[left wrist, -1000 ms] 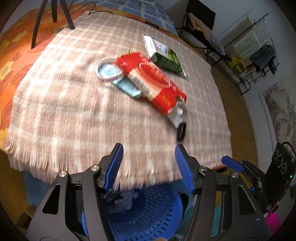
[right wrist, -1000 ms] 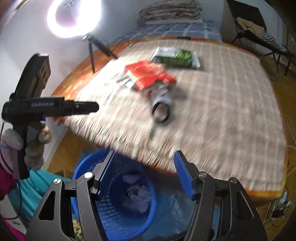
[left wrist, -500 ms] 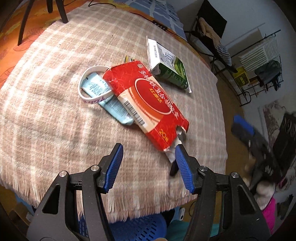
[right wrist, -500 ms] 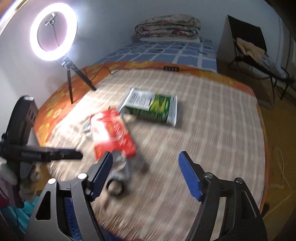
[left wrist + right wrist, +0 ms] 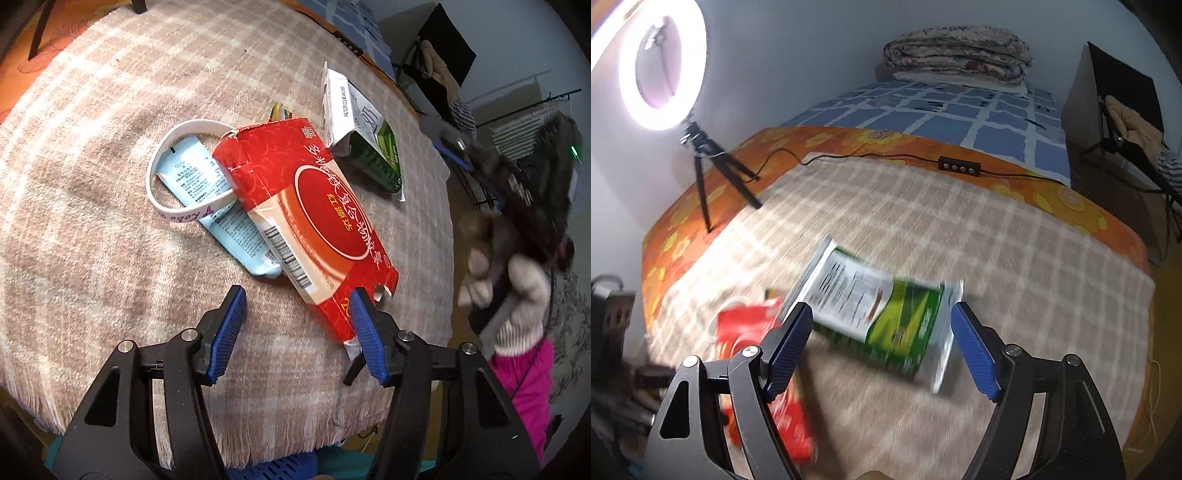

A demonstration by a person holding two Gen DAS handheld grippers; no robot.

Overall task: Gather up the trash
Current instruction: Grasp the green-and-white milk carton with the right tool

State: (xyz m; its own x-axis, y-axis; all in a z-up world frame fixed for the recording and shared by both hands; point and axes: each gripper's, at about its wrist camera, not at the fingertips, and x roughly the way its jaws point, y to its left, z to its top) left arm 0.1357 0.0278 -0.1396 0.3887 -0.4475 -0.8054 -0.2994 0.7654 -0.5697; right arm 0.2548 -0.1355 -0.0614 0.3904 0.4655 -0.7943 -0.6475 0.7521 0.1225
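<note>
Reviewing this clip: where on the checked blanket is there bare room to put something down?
Bare checked blanket lies left of the white wristband, and between the green-and-white carton and the orange flowered border. The middle is crowded: the red box overlaps the pale blue sachet.

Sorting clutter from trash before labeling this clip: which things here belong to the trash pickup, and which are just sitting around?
Job: red carton, green-and-white carton, pale blue tube, white wristband, blue basket.

Lying about: ring light, folded quilts, cable remote.
</note>
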